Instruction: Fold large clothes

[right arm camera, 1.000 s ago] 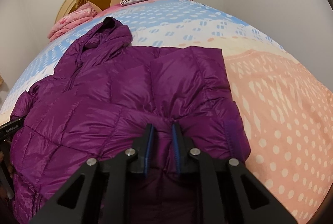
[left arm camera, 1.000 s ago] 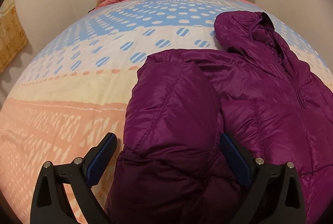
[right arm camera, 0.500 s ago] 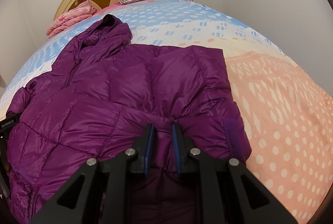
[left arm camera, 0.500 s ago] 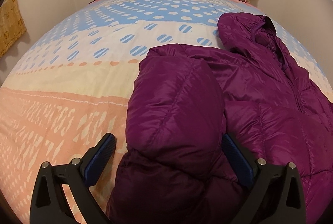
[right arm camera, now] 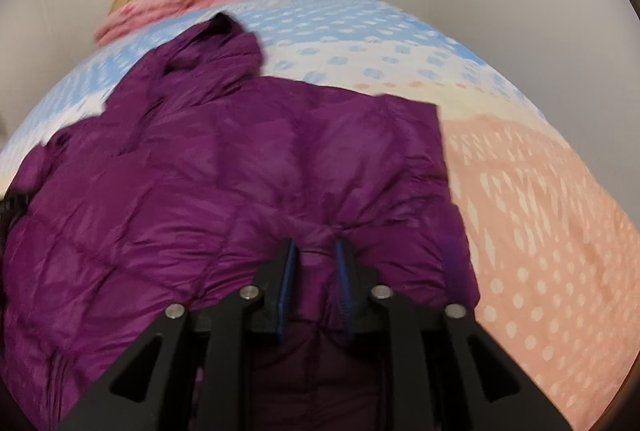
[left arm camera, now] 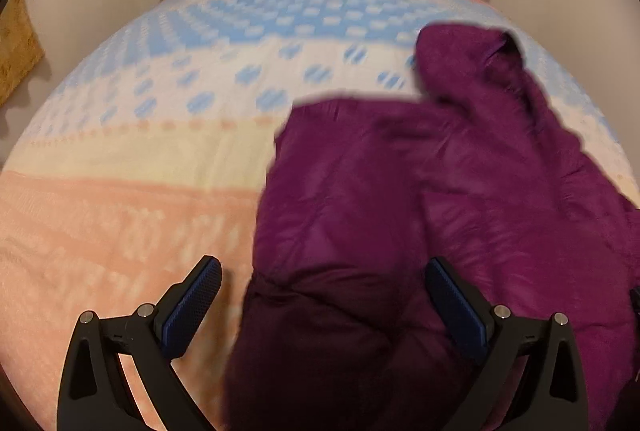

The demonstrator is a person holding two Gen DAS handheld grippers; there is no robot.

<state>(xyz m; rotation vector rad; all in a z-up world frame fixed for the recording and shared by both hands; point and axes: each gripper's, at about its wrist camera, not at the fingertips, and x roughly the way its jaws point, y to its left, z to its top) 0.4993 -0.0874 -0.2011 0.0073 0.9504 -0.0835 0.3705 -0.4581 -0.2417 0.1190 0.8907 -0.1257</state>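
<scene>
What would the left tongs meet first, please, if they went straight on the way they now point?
Most likely the folded-in sleeve of the purple jacket, which lies between the open left tongs just ahead; depth is blurred.

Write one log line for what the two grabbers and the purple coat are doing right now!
coat: on bed, sleeves folded in | left gripper: open over sleeve | right gripper: jaws just opening, coat fabric between them

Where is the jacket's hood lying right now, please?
The hood lies at the jacket's far end, toward the headboard, on the blue-dotted bedspread; upper left in the right wrist view, nearest the pink blanket.
</scene>
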